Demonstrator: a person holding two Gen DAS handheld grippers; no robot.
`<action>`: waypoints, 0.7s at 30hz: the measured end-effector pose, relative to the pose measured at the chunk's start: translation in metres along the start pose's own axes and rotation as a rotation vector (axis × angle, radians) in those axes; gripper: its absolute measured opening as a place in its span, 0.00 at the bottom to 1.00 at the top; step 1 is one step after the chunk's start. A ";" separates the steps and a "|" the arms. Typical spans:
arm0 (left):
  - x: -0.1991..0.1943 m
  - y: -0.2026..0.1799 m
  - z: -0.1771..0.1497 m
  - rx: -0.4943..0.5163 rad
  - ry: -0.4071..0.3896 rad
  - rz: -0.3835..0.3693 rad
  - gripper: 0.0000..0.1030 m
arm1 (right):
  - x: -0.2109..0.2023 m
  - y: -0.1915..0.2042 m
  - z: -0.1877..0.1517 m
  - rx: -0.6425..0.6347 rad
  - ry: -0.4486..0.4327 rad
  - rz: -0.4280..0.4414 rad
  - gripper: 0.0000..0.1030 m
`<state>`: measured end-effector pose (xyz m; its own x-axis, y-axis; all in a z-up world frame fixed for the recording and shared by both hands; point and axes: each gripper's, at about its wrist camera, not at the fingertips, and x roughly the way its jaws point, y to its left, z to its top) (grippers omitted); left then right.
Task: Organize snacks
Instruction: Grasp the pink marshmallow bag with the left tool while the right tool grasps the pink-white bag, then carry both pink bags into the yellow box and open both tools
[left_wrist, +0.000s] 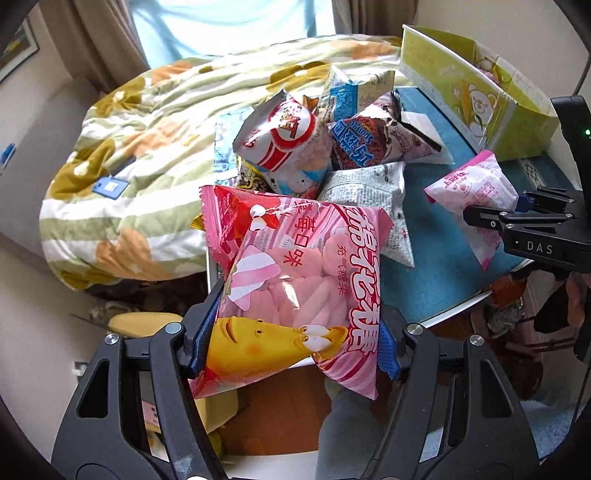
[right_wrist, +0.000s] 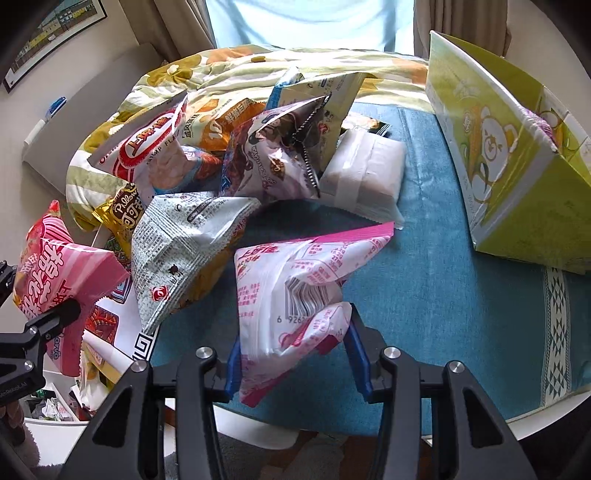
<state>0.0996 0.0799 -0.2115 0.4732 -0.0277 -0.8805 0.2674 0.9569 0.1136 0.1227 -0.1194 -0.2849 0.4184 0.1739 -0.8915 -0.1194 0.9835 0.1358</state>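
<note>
1. Grippers first: the left gripper (left_wrist: 295, 332) is clenched on a pink marshmallow bag (left_wrist: 295, 280), its blue pads pressing the bag's lower sides; the right gripper (right_wrist: 295, 354) grips a small pink-and-white packet (right_wrist: 291, 299) by its lower end, barcode side up.
2. Both packs appear lifted clear of the teal tablecloth (right_wrist: 443, 295); the marshmallow bag hangs out past the table's near edge, the small packet over the cloth.
3. The remaining snacks sit in a loose pile (right_wrist: 221, 177) at the far left of the table, against a flowered quilt (left_wrist: 129, 147); a green carton (right_wrist: 509, 177) with a bear print stands open at the right, probably the destination.
4. Slipping is the main risk: both packs are glossy and puffed with air, so a squeeze on the pillow part could let them squirt out; the marshmallow bag would then fall to the floor.
5. Collision is the next risk: the grippers are near each other, and swinging both toward the carton at once could knock them together or tip its raised wall.
6. A low pass could also snag the leaning pile.
</note>
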 end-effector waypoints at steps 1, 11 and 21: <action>-0.005 -0.004 0.002 -0.004 -0.009 0.000 0.64 | -0.004 -0.001 0.000 -0.001 -0.006 0.000 0.42; -0.050 -0.060 0.053 -0.031 -0.136 -0.033 0.64 | -0.074 -0.052 -0.003 0.021 -0.104 0.010 0.42; -0.082 -0.125 0.139 -0.061 -0.284 -0.135 0.64 | -0.159 -0.128 0.016 0.064 -0.238 0.000 0.42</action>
<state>0.1440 -0.0773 -0.0893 0.6543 -0.2270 -0.7214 0.2972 0.9543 -0.0307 0.0859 -0.2722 -0.1531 0.6194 0.1728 -0.7659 -0.0647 0.9834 0.1695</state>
